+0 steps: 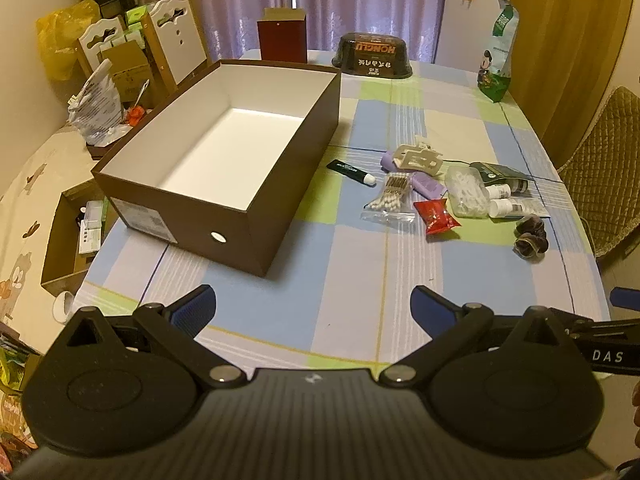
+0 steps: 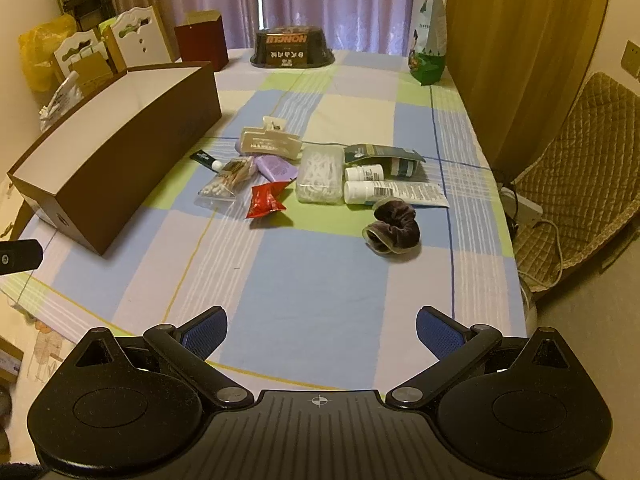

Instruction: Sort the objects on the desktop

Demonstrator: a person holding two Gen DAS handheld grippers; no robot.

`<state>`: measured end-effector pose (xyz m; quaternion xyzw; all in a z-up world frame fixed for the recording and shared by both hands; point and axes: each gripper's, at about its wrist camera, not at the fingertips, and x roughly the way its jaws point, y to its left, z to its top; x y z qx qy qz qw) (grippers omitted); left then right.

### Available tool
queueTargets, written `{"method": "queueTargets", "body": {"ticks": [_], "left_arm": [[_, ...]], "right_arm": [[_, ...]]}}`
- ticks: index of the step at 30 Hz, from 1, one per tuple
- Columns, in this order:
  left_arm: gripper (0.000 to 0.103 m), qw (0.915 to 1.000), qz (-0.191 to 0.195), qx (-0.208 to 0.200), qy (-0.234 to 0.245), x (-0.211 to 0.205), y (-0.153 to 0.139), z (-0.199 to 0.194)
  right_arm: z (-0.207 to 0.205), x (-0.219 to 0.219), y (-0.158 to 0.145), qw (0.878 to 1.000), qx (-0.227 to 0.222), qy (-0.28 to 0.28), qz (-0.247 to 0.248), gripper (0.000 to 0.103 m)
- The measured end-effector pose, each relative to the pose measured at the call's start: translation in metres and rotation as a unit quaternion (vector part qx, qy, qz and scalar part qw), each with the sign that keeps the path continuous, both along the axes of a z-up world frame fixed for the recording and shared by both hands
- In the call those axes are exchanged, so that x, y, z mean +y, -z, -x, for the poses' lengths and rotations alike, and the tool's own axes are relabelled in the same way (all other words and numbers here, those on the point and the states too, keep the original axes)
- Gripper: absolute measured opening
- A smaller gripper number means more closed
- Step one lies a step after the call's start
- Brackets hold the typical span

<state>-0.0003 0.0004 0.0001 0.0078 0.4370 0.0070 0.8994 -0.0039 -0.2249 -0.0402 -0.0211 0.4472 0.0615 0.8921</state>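
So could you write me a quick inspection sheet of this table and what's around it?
Surface: table under a checked cloth.
Job's things: open brown box, empty inside; beside it a pile: hair claw, cotton swab bag, red packet, white tubes, dark scrunchie.
Clutter: dark HONGLU tub, red carton, green-and-white bag at the far end.
Grippers: left gripper and right gripper, jaws open, holding nothing.
Cables: white cord by the chair.
Surroundings: curtains, quilted chair, boxes and bags beside the table.

On the checked-cloth tabletop (image 2: 312,280), the open brown cardboard box (image 2: 120,168) sits left of the cluttered small items, dark velvet scrunchie (image 2: 394,228) nearest.
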Motion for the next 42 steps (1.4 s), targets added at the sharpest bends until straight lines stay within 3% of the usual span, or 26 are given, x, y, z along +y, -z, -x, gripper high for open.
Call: {"method": "queueTargets", "body": {"ticks": [42], "left_arm": [[0.102, 0.9995, -0.006, 0.005, -0.031, 0.021, -0.003, 0.001]], "right_arm": [[-0.019, 0.004, -0.005, 1.000, 0.005, -0.014, 0.009, 0.103]]}}
